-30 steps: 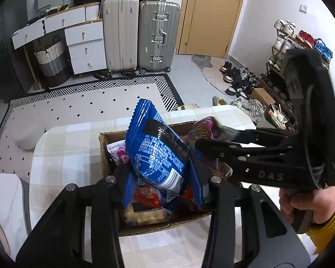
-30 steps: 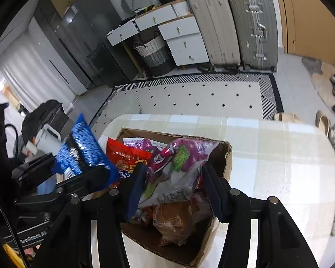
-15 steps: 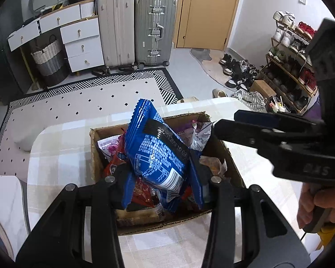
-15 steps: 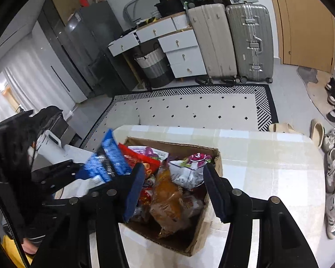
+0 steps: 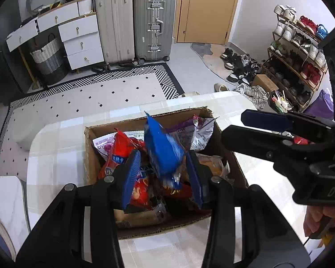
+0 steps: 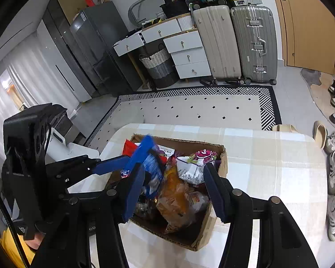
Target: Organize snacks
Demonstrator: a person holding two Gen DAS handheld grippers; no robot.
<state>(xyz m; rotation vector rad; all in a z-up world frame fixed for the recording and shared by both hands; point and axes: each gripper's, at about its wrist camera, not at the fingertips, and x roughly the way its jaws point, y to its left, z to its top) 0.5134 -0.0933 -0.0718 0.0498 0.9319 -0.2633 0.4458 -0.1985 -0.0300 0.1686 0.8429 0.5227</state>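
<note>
An open cardboard box [image 5: 145,118] full of snack bags stands on the checked table [image 5: 55,156]. My left gripper [image 5: 163,154] hangs over the box, shut on a blue snack bag [image 5: 165,151]. That bag stands upright between the pads and looks blurred. Below it lie a red bag [image 5: 120,143] and a silver-purple bag [image 5: 196,131]. My right gripper [image 6: 174,165] is open above the box [image 6: 207,230] with nothing between its fingers. Under it sit an orange bag [image 6: 174,192] and the silver-purple bag [image 6: 194,165]. In the left wrist view the right gripper [image 5: 233,126] reaches in from the right.
A white chair [image 5: 2,201] stands at the table's left corner. On the floor beyond lie a patterned rug [image 6: 201,109], two suitcases [image 5: 134,22], white drawers [image 5: 80,42] and a shoe rack [image 5: 301,51]. A hand [image 5: 317,218] holds the right gripper's handle.
The right gripper let go of the purple-green bag, which now lies in the box, and drew back from it. The blue bag has turned in the left gripper and sits slightly lower.
</note>
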